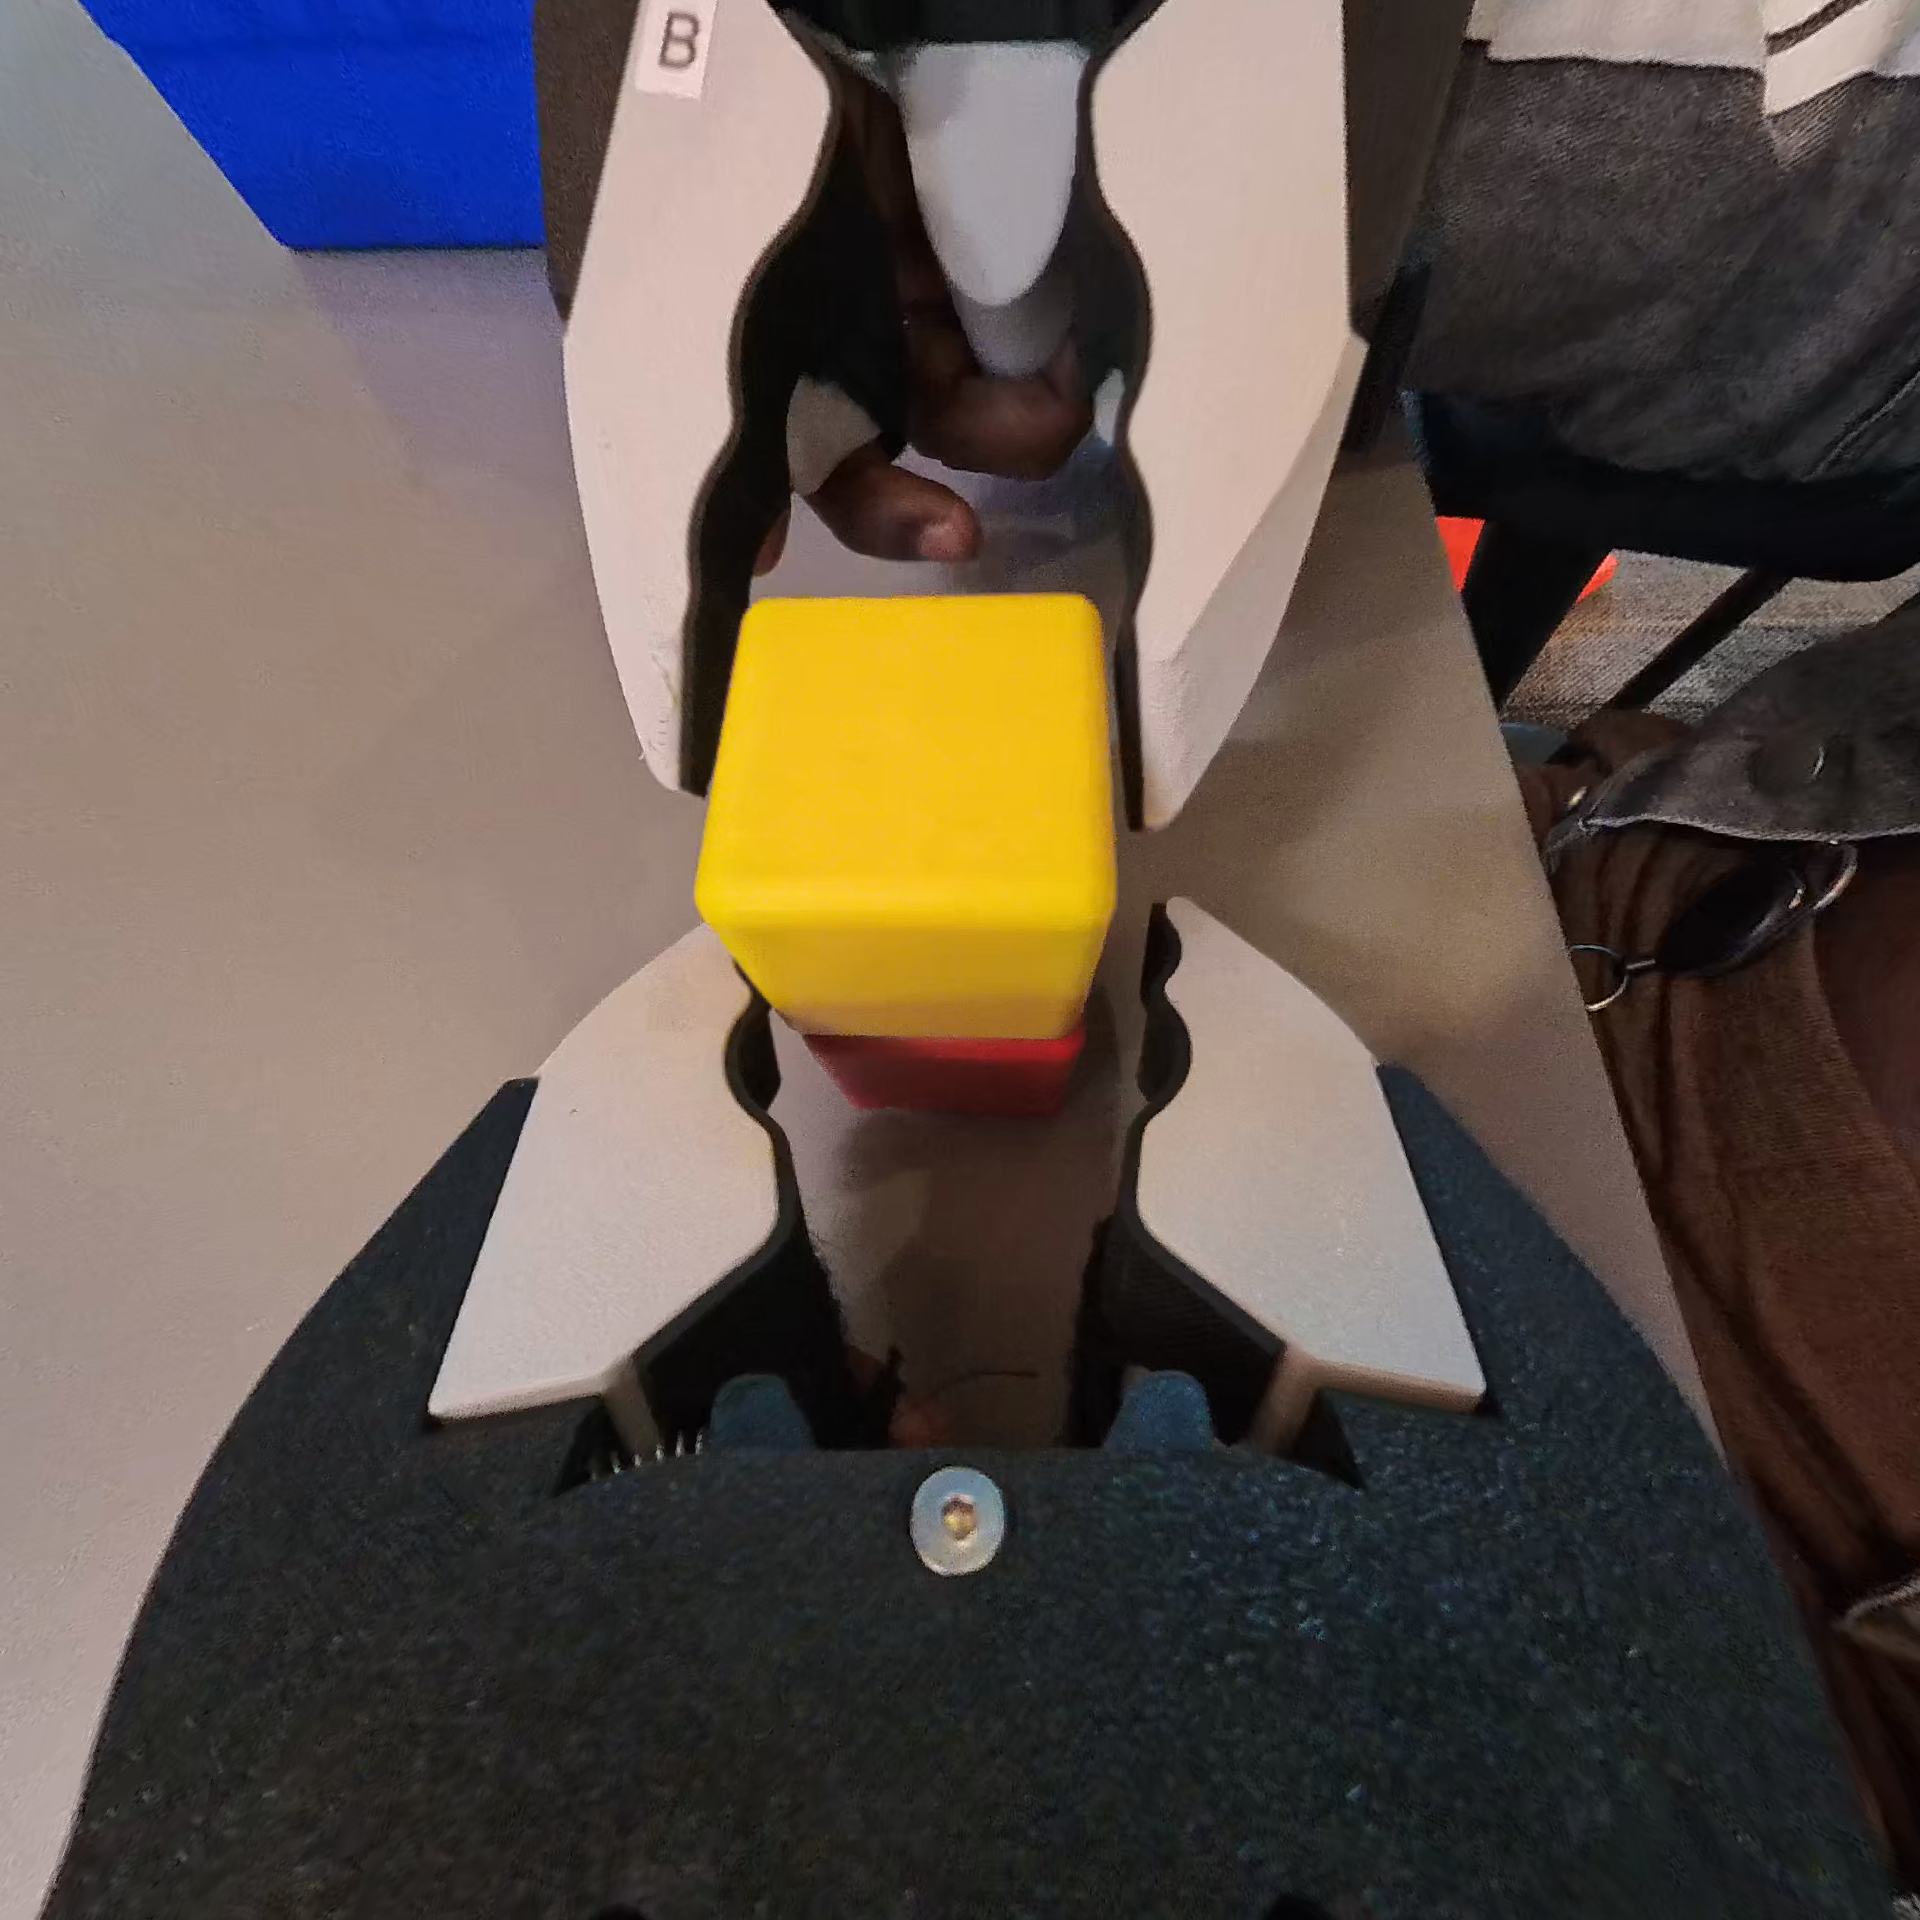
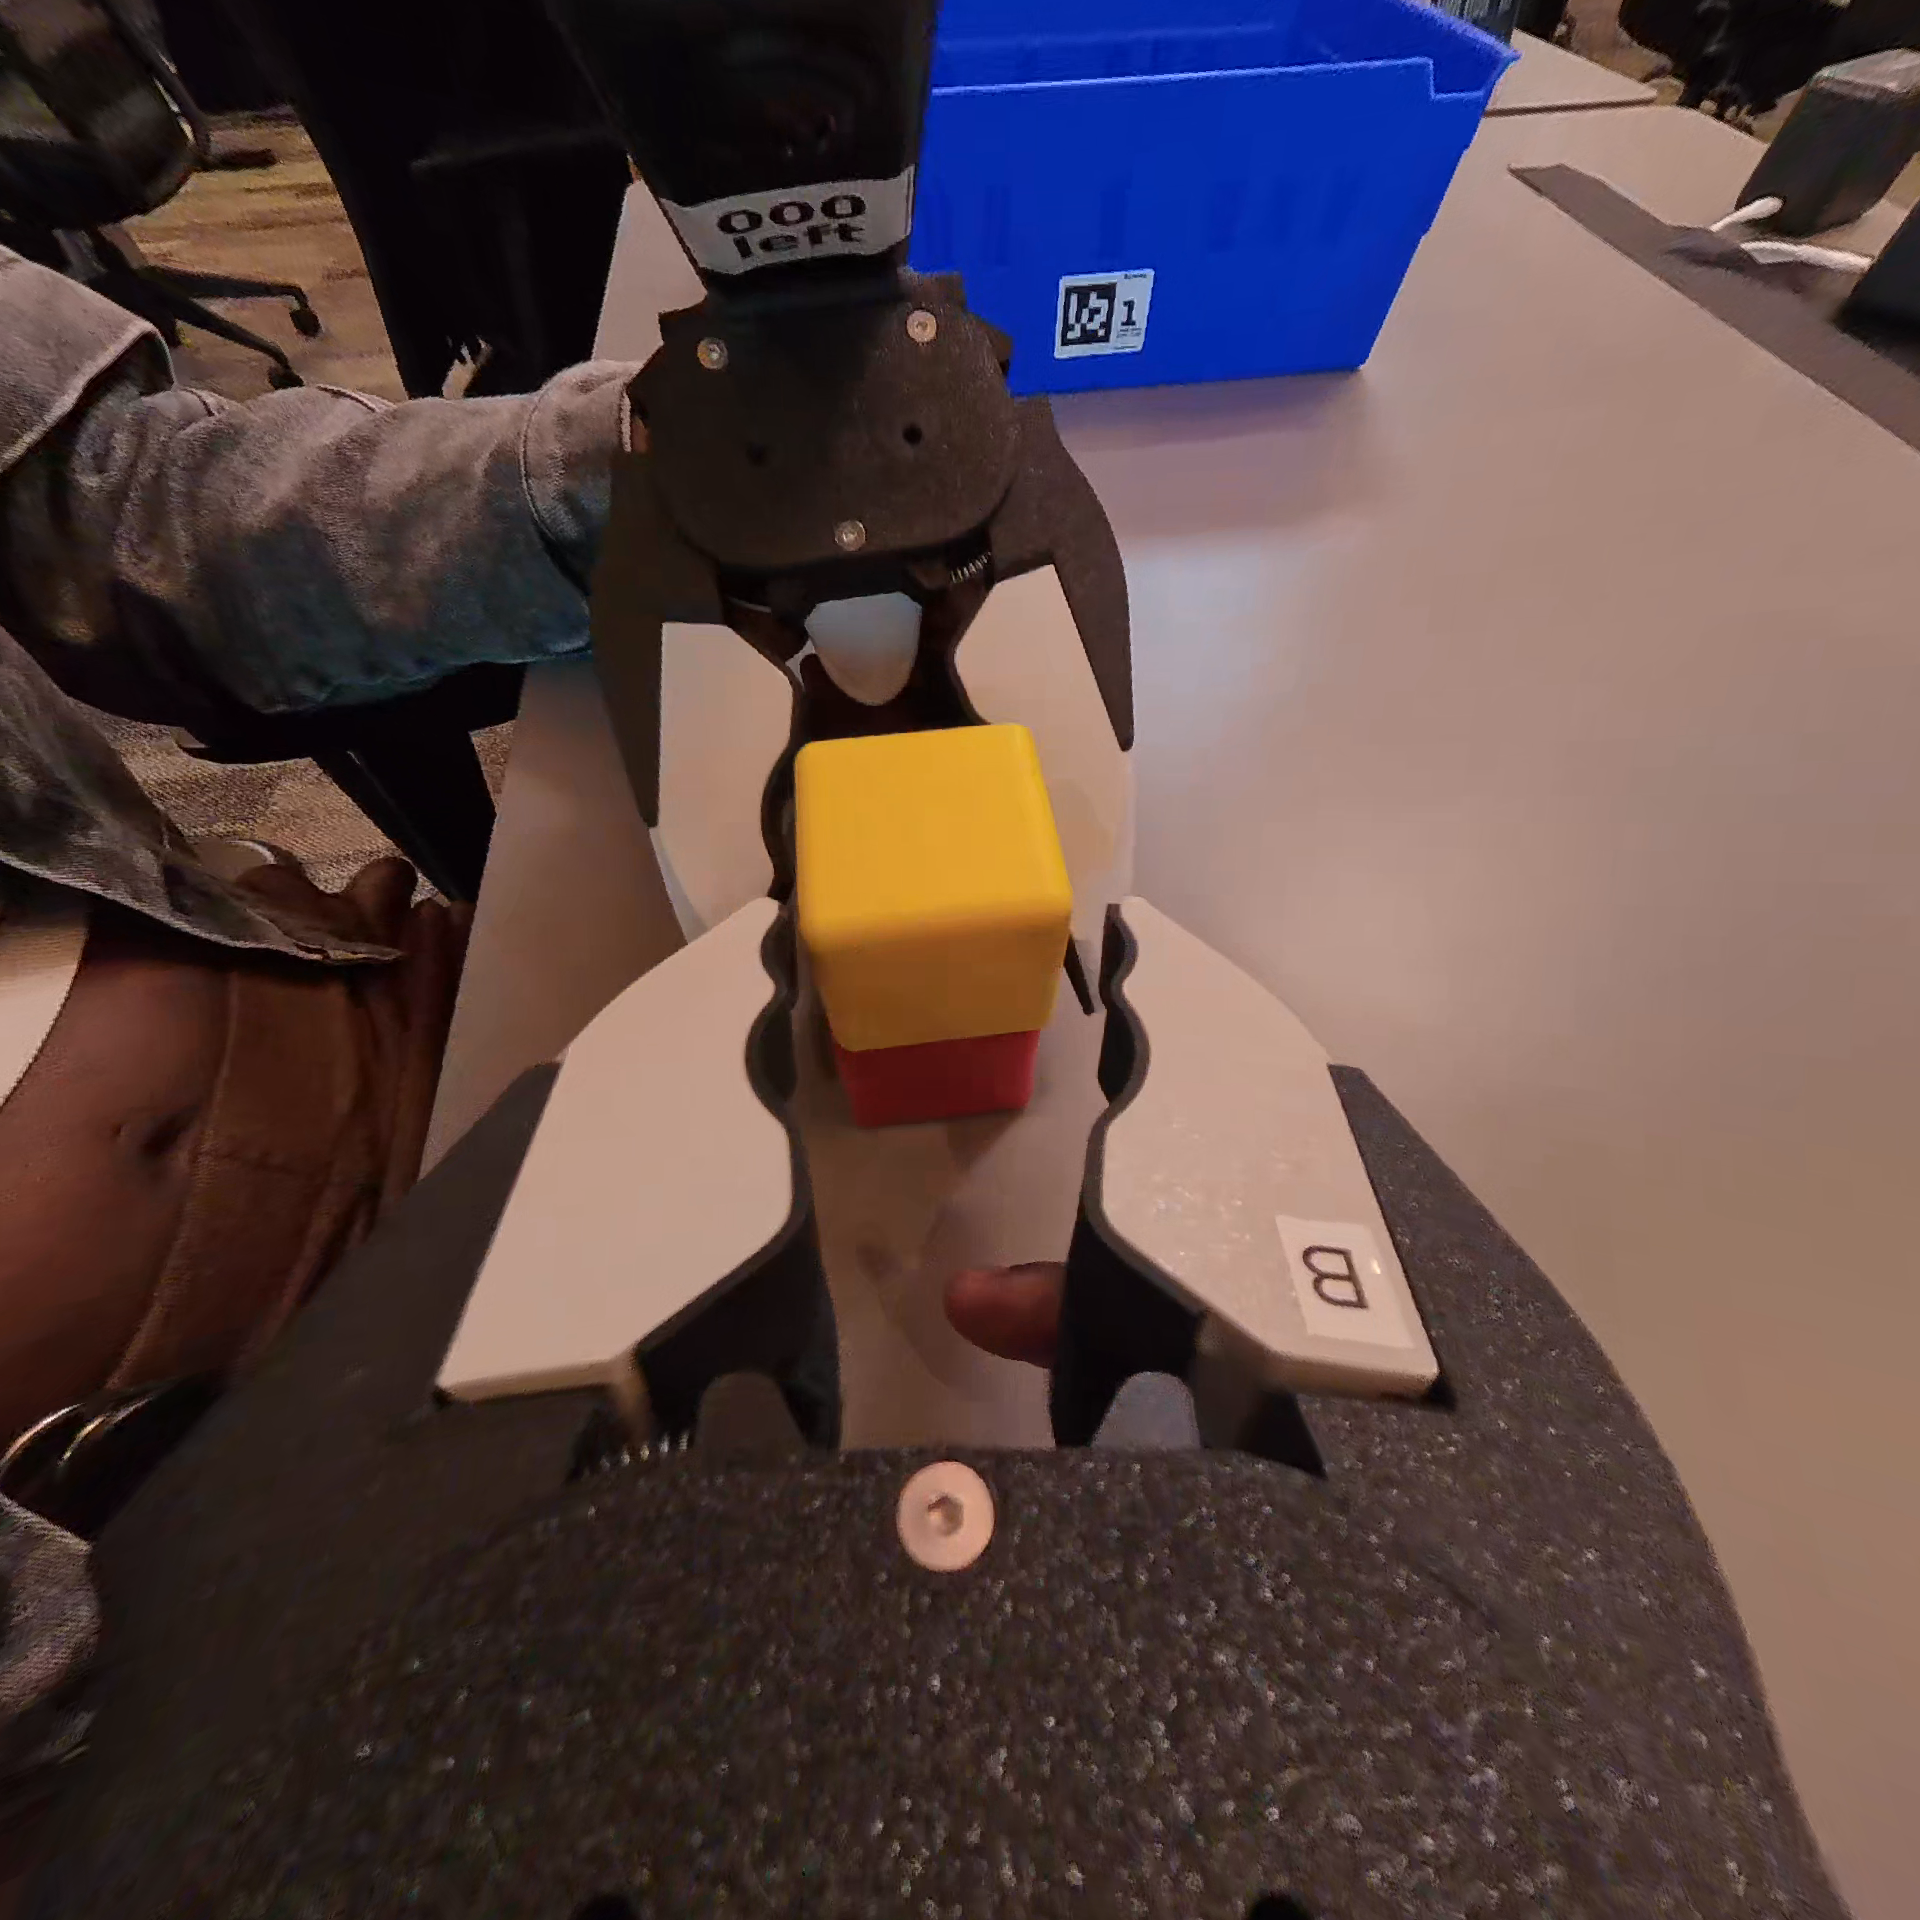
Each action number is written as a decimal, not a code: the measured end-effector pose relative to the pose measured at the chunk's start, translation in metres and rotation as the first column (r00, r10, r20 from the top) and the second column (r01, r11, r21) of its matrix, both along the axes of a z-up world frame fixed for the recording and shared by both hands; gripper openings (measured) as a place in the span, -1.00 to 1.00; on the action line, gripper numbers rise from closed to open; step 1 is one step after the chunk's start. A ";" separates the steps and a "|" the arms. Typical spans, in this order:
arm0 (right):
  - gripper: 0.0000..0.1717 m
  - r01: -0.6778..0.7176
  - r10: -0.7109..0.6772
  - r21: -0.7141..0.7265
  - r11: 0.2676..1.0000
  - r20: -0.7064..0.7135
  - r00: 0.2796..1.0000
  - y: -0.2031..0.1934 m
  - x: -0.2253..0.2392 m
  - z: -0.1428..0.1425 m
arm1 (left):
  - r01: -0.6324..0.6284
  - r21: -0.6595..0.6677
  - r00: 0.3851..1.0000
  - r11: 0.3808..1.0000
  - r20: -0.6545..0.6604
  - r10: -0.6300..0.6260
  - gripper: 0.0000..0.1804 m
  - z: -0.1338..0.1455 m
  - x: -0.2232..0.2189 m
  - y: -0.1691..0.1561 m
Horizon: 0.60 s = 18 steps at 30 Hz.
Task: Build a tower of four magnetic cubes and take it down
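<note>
Findings: a glossy yellow plastic cube sits squarely on top of a red plastic cube, and the red one rests on the pale grey tabletop, near the person's edge of it. The two faces meet flush with no visible overhang, consistent with the magnets seating the pair. The left gripper and the right gripper face each other from opposite sides, each straddling the stack. The left gripper's grey fingers stand apart, low on the stack near the seam, with bare table showing between each pad and the red cube, so it grips nothing. The right gripper brackets the yellow cube higher up. A strip of table shows between the cube and one of its pads, while the other pad lies very close, so I judge its jaws parted and not clamped. Bracketing from both sides probably guards the stack against tipping while a cube is set or pulled. Count: two cubes in view, one yellow and one red, against the four required, with the other two not visible. Also present: two grippers and one blue plastic bin bearing a printed tag, well behind the stack.
</note>
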State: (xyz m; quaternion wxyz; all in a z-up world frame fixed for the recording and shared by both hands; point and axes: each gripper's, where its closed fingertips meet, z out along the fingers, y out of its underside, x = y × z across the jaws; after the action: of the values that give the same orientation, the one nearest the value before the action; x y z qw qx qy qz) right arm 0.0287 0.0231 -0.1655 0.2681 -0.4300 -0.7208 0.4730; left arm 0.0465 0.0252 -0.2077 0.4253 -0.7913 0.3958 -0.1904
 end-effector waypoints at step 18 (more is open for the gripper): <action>-0.44 0.012 -0.009 0.049 0.999 -0.059 0.998 -0.004 0.003 0.000 | -0.006 -0.019 1.000 1.000 -0.026 0.005 -0.41 -0.005 -0.002 0.000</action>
State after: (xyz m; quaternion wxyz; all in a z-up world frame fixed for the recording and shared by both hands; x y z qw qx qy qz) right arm 0.0317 0.0188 -0.1659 0.3022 -0.4130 -0.7216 0.4662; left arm 0.0449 0.0252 -0.2124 0.4130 -0.7989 0.3973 -0.1827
